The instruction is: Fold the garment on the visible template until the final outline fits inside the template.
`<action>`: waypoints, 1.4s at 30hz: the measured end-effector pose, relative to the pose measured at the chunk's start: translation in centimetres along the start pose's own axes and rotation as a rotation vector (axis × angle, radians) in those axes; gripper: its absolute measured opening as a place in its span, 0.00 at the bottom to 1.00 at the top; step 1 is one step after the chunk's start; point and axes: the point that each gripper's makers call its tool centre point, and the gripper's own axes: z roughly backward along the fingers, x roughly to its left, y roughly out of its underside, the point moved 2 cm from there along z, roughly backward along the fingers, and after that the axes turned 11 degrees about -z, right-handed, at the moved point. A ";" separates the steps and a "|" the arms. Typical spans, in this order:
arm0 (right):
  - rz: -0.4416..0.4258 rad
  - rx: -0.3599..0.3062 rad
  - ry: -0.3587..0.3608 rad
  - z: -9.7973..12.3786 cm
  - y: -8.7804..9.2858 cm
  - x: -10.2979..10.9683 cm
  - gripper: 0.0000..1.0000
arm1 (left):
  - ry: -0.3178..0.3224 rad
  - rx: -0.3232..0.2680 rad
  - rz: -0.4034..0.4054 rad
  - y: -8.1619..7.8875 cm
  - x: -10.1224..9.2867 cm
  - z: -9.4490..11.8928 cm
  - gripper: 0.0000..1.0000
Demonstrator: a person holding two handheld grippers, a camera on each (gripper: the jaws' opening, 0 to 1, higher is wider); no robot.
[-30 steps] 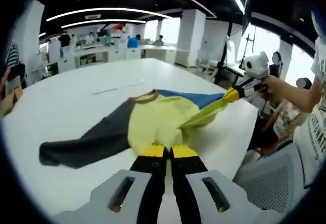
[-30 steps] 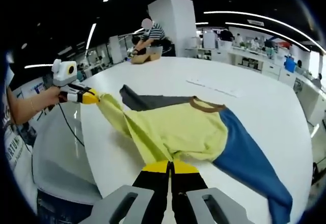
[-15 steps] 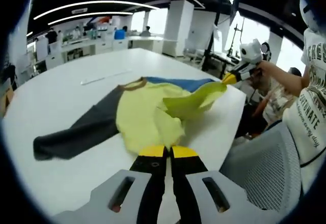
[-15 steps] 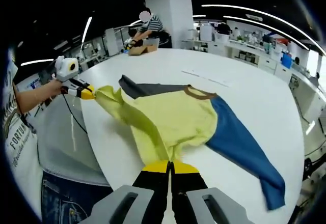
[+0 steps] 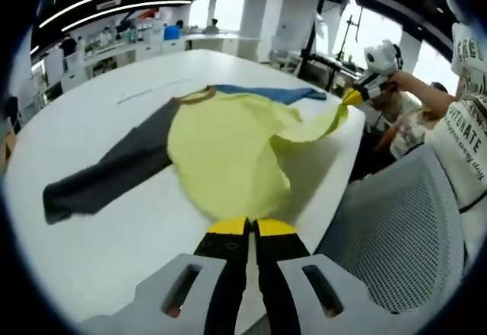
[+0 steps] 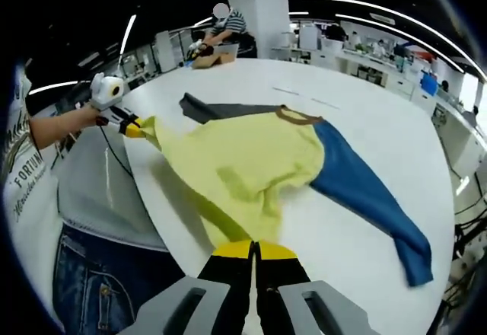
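— Where is the garment (image 5: pixel 221 152) lying from the tools?

— Straight ahead on the white counter (image 5: pixel 99 236), collar at the far end, sleeves spreading sideways, hem lifted at the near edge.

— Which is nearer?

— Neither; the left tool (image 5: pixel 249 227) and right tool (image 6: pixel 253 250) are each pinching a hem corner shut, held apart.

— No template is showing clearly.

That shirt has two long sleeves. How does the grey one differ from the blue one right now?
The grey sleeve is dark charcoal; the blue sleeve is bright blue. In the left gripper view the grey sleeve stretches out toward the near table edge, while the blue one runs off on the far side of the yellow body. Both lie flat on the white table, ungripped, joined to that body.
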 end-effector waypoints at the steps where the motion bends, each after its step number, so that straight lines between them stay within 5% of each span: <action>1: -0.007 0.015 0.004 0.0 0.6 -0.2 0.00 | 0.003 0.007 -0.001 0.3 0.0 0.0 0.00; 16: -0.035 0.142 0.000 -1.4 5.7 0.1 0.00 | 0.059 0.106 -0.013 3.5 -0.4 -0.4 0.00; 27: -0.080 0.172 -0.012 -2.0 7.4 0.4 0.00 | 0.058 0.135 0.011 4.3 -1.2 -0.6 0.01; 33: -0.092 0.170 -0.009 -2.1 7.7 0.5 0.00 | 0.032 0.139 0.040 4.6 -1.1 -0.5 0.09; 34: -0.101 0.158 -0.018 -2.0 7.4 0.6 0.01 | 0.028 0.138 0.043 4.6 -1.1 -0.5 0.12; 39: -0.076 0.124 -0.023 -1.9 6.3 0.8 0.41 | -0.013 0.102 0.091 4.2 -0.4 -0.3 0.24; 42: -0.073 0.074 -0.055 -2.0 5.3 1.1 0.43 | -0.040 0.073 0.108 3.8 0.1 -0.4 0.34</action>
